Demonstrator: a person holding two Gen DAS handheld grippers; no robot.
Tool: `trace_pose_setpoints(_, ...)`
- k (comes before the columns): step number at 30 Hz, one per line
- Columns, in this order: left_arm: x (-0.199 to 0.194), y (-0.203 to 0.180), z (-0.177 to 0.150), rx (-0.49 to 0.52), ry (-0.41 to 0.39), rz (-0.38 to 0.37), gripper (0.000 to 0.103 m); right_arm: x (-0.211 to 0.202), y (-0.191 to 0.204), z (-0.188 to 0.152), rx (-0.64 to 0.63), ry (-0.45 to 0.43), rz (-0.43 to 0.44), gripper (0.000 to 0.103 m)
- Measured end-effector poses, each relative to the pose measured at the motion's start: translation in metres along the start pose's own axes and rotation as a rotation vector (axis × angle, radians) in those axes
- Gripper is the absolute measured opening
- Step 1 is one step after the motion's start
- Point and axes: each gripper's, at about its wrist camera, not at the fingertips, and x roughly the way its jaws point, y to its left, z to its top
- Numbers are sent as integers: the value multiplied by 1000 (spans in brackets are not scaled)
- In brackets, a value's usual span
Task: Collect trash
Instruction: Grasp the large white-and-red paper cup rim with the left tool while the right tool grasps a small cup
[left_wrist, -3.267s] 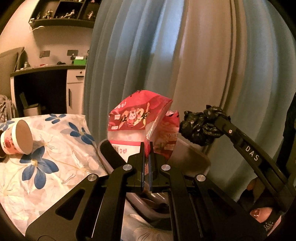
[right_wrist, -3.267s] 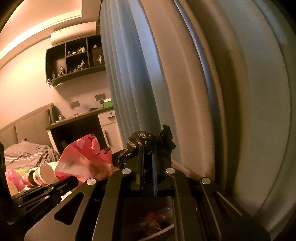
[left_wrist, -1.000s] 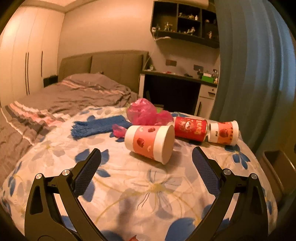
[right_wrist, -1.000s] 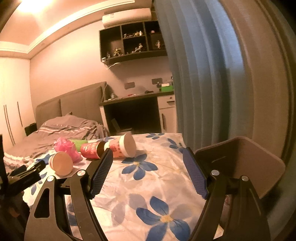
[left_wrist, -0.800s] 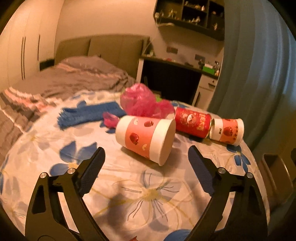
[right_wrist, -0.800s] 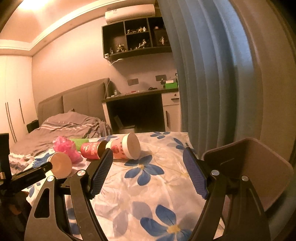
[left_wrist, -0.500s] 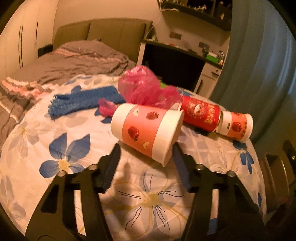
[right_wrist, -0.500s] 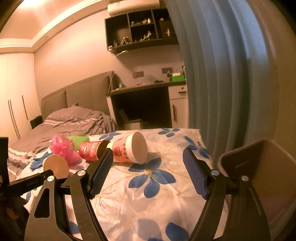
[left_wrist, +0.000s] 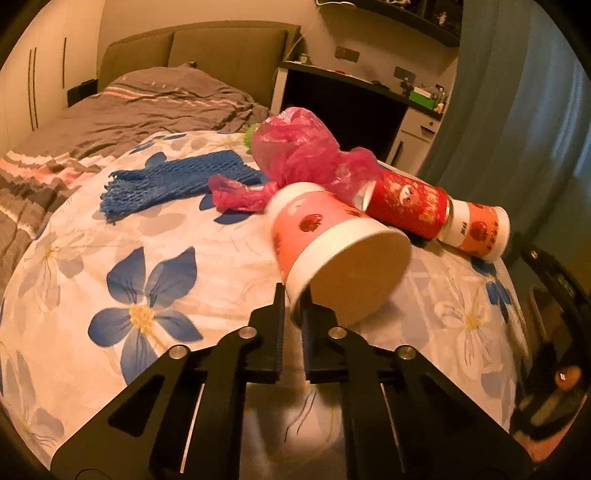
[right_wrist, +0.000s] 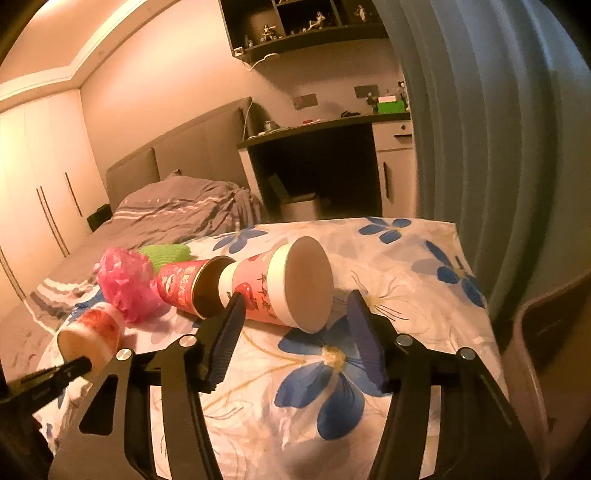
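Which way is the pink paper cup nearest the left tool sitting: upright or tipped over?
Tipped over. The pink paper cup lies on its side, its open mouth facing the camera, its rim pinched in the left tool.

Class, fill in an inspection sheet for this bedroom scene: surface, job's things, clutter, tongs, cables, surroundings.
Surface: floral bedsheet over the bed.
Job's things: near paper cup on its side; red can and far paper cup lying end to end; pink plastic bag crumpled behind them.
Clutter: blue foam net; green item.
Tongs: left tongs shut on the near paper cup's rim; right tongs closing toward the far paper cup, not pressing it.
Cables: white wire under the wall shelf.
Surroundings: desk, curtain, wardrobe.
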Motion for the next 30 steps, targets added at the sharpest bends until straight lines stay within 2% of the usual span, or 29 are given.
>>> trace_pose_setpoints(2,-6,1,-4,4,-7,-15,5,3,2,2,-11,11,8,55)
trace_pose_setpoints(7,-25,9,-17,-4,-37,-69,5,13,13,7,-48,33,27,42)
trace_pose_setpoints(11,-37,9,-22,14,-70,-70,5,23,15,9,-52,70,62,34)
trace_pose_setpoints(13,-42,8,-24,18,-85,-76,5,26,15,8,-45,91,82,21)
trace_pose_setpoints(19,-46,7,-25,28,-93,-86,2,19,10,0,-9,117,133,5)
trace_pose_setpoints(24,-44,7,-25,27,-98,-93,2,-1,2,-7,36,95,132,4)
trace_pose_setpoints(30,-50,5,-25,29,-115,-109,2,-43,-4,-16,65,26,107,4)
